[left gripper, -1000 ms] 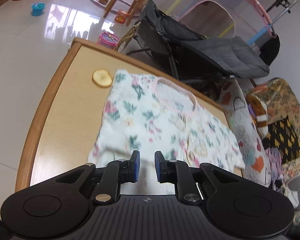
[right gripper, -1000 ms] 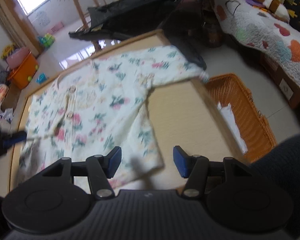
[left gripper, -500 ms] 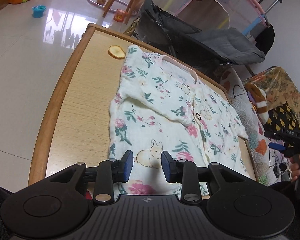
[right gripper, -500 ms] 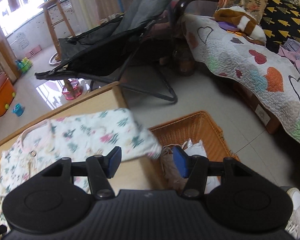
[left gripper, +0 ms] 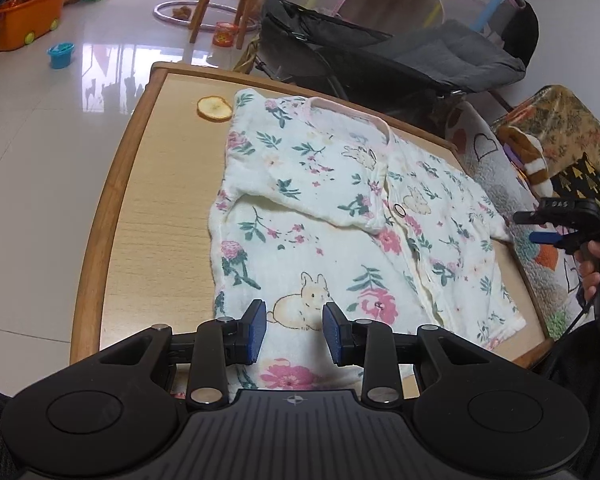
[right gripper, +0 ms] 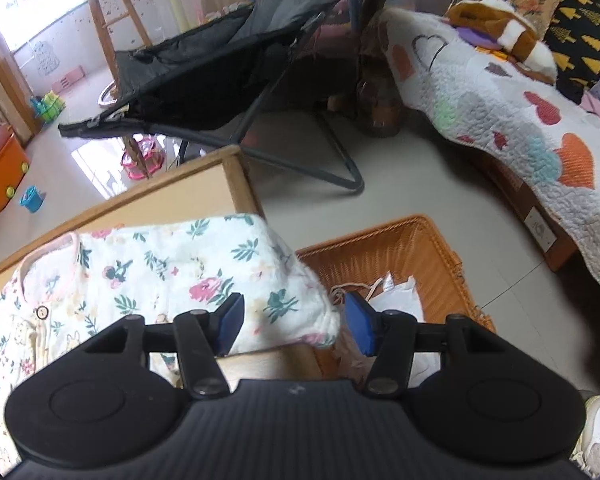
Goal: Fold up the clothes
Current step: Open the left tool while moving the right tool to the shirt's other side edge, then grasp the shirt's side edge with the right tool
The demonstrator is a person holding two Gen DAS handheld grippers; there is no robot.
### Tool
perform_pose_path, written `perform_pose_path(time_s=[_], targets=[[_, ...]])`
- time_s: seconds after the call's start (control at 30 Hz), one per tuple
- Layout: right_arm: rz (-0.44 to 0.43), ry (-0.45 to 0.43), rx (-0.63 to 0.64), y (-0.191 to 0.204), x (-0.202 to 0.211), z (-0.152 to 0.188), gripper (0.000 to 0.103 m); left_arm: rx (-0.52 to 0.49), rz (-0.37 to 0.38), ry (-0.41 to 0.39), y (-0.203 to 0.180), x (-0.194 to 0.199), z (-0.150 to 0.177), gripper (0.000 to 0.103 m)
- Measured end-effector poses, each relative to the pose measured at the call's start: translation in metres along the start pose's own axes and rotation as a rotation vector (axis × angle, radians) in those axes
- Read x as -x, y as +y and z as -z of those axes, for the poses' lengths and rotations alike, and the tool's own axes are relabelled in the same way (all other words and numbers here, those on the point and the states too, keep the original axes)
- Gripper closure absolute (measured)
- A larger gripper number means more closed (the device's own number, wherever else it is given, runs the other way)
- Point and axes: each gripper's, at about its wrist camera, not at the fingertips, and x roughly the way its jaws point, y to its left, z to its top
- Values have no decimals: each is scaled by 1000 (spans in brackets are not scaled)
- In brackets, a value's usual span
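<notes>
- Cotton floral baby top (left gripper: 340, 216) lies front-up on the wooden table (left gripper: 148, 216). One sleeve is folded in across the chest; the other sleeve (right gripper: 276, 280) runs out past the table's side edge.
- Left gripper (left gripper: 293, 332): fingers spread, nothing between the pads. It hovers over the near hem, the rabbit print showing in the gap just ahead of the tips.
- Right gripper (right gripper: 290, 326): fingers spread wide, not clamped. The overhanging sleeve cuff sits in the gap between the pads; cannot tell if either pad touches the cloth.
- Wicker basket (right gripper: 420, 240) stands on the floor just beyond and below the right fingertips, with other cloth in it.
- Stage, as a judgement: partly folded, one sleeve in, one out. The right side looks lined up on the loose cuff.
- Risks:
  - The cuff is thick and quilted. A shallow bite at the tips could slip, and the sleeve would drop toward the basket.
  - Pulling the sleeve across with the hem unpinned could drag the whole top and undo the folded sleeve.
  - The cloth hangs over the table edge, so closing too low could catch the table rim.
  - A dried fruit slice (left gripper: 214, 109) lies far ahead of the left fingers, just beside the shoulder. Shifting the cloth could sweep it.
</notes>
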Motion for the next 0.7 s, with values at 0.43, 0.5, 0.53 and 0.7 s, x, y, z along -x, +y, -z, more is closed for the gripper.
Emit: perform_pose_path(time_s=[0.43, 0.5, 0.53, 0.7], targets=[[11, 40, -1, 2, -17, 11, 75, 38, 14, -5, 4, 0, 2, 69], [8, 38, -3, 1, -16, 12, 77, 35, 12, -7, 3, 0, 2, 69], [7, 35, 1, 1, -16, 12, 78, 31, 11, -6, 3, 0, 2, 69], [0, 8, 31, 6, -9, 9, 93, 34, 10, -7, 3, 0, 2, 69]])
